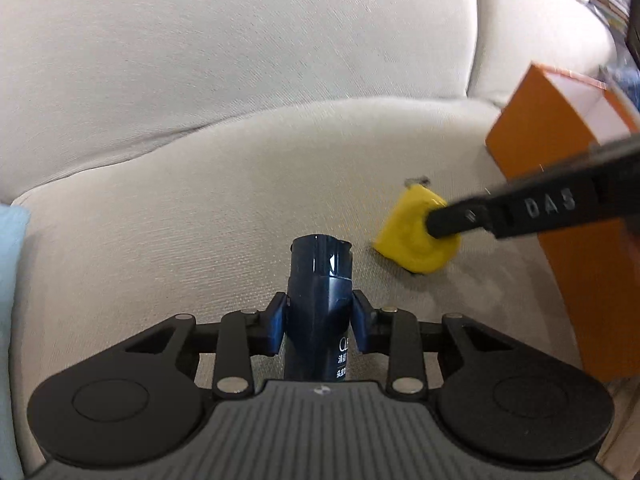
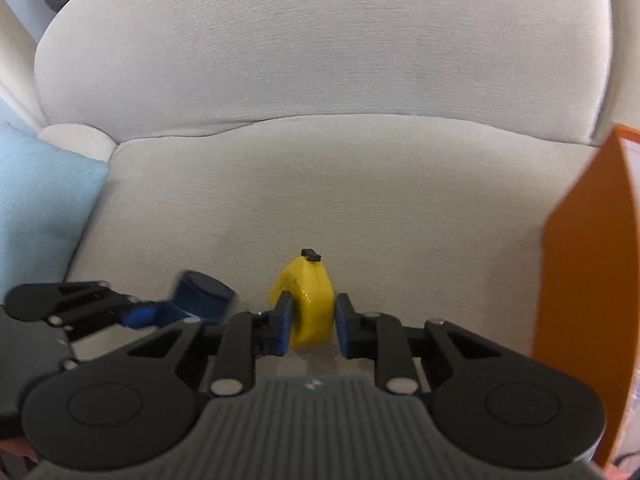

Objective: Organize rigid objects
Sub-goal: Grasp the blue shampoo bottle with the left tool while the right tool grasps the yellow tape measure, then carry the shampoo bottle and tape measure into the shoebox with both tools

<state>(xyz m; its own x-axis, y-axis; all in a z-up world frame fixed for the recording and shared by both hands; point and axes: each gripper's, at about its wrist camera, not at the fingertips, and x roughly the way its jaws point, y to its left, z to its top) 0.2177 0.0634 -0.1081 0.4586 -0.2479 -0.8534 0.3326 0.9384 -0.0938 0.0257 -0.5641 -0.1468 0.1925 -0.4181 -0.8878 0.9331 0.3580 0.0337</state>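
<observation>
- Here, the left gripper (image 1: 319, 320) clamps a dark blue bottle (image 1: 320, 280), carrying it above the sofa (image 1: 240, 160).
- The right gripper's (image 2: 311, 322) fingers (image 2: 283, 324), slightly apart, straddle a yellow tape measure (image 2: 306, 292), seemingly bound for the orange box (image 2: 584, 260).

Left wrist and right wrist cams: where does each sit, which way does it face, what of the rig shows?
Left wrist: on the left gripper, facing forward over the sofa seat; own fingers clamp a dark blue bottle; the other gripper's finger enters from the right.
Right wrist: on the right gripper, facing the sofa backrest; own fingers straddle the yellow tape measure, a gap showing at the right pad; the left gripper is visible lower left.
Shared: bottle, tape measure, orange box, light blue cushion.
</observation>
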